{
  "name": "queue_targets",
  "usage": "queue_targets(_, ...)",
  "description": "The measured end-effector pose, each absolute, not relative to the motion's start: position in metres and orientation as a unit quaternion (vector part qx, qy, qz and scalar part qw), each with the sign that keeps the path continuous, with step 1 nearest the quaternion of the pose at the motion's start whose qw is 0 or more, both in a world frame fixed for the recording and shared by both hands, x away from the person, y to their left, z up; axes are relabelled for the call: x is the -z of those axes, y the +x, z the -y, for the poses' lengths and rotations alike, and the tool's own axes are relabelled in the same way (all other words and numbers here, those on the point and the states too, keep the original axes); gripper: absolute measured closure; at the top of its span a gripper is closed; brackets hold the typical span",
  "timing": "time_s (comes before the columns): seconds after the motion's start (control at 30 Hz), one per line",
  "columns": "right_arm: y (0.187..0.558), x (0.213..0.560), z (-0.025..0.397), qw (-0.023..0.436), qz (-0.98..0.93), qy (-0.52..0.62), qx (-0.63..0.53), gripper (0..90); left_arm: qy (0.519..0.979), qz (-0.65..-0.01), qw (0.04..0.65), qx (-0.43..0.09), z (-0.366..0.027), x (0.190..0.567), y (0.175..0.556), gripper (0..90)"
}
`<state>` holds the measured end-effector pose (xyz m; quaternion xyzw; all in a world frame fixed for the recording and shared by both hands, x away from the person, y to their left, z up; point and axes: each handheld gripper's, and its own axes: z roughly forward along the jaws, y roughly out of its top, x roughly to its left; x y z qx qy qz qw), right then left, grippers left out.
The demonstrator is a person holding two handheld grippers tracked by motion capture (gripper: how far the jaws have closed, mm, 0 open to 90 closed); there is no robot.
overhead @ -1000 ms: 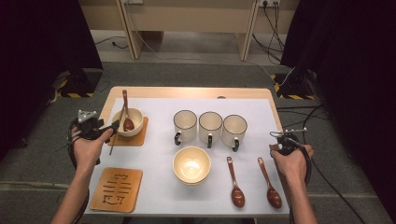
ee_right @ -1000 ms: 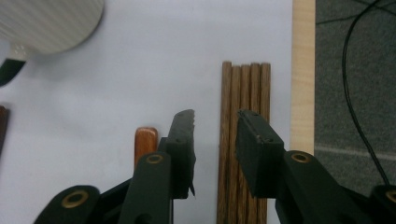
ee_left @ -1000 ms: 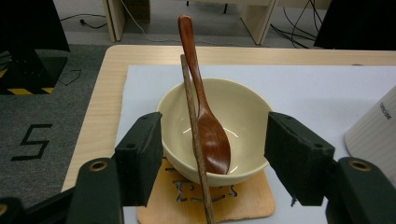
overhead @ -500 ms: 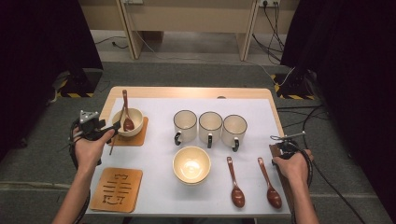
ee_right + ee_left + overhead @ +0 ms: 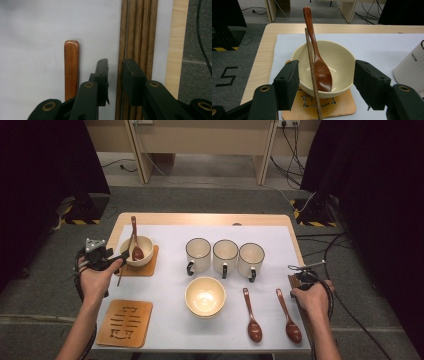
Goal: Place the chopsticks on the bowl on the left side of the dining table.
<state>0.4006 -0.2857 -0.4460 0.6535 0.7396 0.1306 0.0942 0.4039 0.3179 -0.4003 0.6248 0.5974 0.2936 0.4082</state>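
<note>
Chopsticks [image 5: 137,37] lie under the nearly closed right gripper [image 5: 115,65].

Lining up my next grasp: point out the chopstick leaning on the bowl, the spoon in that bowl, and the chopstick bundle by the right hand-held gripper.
chopstick [image 5: 311,72], left gripper view, mid-shaft.
spoon [image 5: 323,76], left gripper view, its scoop.
chopstick bundle [image 5: 138,32], right gripper view, upper shafts.
</note>
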Motion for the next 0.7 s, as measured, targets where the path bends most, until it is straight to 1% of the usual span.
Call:
queue_targets(0.2,0.4033,0.451,0.2805,0.088,-0.746,0.648,-0.125,74.8,0.625,-0.598,0.408,-0.292,-0.3178,0.4004,0.4039,36.4)
queue_targets(0.43,0.4029,0.4474,0.2787,0.077,-0.751,0.647,-0.111,77.9,0.623,-0.599,0.411,-0.29,-0.3185,0.3995,0.4037,36.4)
queue_targets(0.7,0.3973,0.4434,0.2789,0.047,-0.755,0.649,-0.081,79.8,0.623,-0.599,0.411,-0.289,-0.3178,0.4,0.4041,36.4)
